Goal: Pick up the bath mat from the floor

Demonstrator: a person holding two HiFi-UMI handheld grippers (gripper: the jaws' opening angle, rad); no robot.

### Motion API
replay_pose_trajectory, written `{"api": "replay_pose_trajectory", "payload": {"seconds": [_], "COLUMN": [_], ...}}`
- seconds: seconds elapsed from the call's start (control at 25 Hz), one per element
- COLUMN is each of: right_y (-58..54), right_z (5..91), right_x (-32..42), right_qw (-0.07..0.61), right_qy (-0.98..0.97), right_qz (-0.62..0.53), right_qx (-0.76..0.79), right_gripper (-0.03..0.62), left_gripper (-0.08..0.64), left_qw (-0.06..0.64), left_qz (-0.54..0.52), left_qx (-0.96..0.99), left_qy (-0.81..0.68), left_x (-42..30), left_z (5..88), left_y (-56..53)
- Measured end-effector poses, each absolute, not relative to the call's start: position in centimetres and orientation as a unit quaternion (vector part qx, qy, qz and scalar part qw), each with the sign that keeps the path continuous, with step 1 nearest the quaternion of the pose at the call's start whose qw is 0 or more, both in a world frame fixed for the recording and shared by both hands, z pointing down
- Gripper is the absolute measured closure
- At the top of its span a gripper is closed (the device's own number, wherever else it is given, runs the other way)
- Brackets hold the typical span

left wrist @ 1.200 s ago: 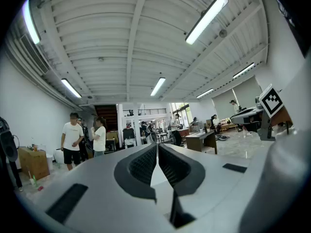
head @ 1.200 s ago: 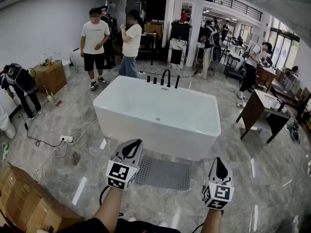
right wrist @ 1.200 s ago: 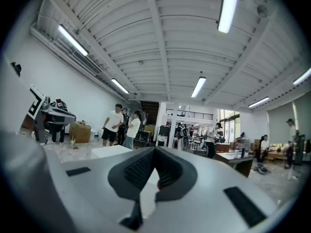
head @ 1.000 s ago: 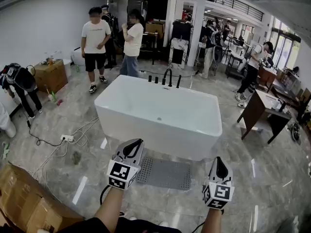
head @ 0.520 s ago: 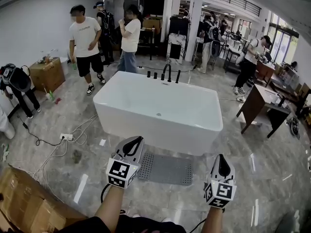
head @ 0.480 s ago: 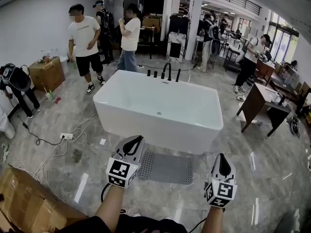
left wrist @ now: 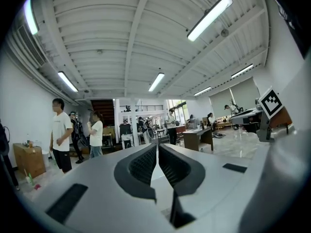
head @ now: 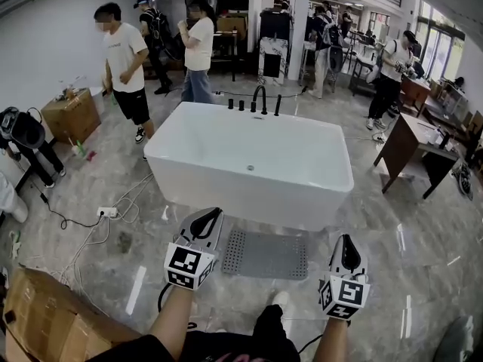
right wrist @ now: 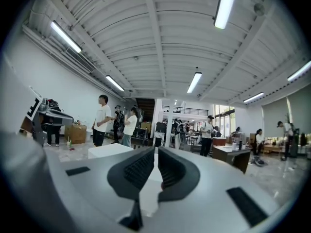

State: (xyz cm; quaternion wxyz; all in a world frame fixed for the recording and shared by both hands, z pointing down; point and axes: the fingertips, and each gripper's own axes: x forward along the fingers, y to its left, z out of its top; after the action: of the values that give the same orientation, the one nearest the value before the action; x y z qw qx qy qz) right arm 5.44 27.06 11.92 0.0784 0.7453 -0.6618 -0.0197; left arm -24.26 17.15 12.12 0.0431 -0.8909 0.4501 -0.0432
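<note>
On floor [head: 423,232] | bath mat [head: 266,253] | between left tool [head: 212,214] and right tool [head: 348,240]

The marble floor [head: 407,270] bears a white bathtub [head: 249,168], a grey bath mat [head: 264,253] flat just beside it, a power strip [head: 106,212], and a cardboard box [head: 45,319].
</note>
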Motion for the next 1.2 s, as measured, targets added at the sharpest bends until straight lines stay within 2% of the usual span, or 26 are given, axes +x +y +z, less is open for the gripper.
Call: {"api": "replay_pose_trajectory", "payload": {"seconds": [0.68,0.92,1.2], "right_y": [6.6,2.3,-0.4], "right_z": [15.3,16.4,16.7], "right_x": [21.2,23.2,22.3], "right_qw": [0.08,0.086,0.091], "right_qy": [-0.7,-0.713,-0.719], "right_qz": [0.0,0.014,0.02], "right_qx": [0.71,0.696,0.689], "right_gripper": [0.569,0.569,0.569], "left_gripper": [0.54,0.54,0.54], "left_qw": [0.05,0.045,0.033], "left_qz": [-0.084,-0.097,-0.099], "left_qx": [-0.865,-0.856,-0.858], "left_qy": [0.493,0.506,0.503], "left_x": [-10.1,-8.2,-8.3], "left_z": [13.4,13.7,14.7], "left_y": [-0.2,-3.4,-6.1]}}
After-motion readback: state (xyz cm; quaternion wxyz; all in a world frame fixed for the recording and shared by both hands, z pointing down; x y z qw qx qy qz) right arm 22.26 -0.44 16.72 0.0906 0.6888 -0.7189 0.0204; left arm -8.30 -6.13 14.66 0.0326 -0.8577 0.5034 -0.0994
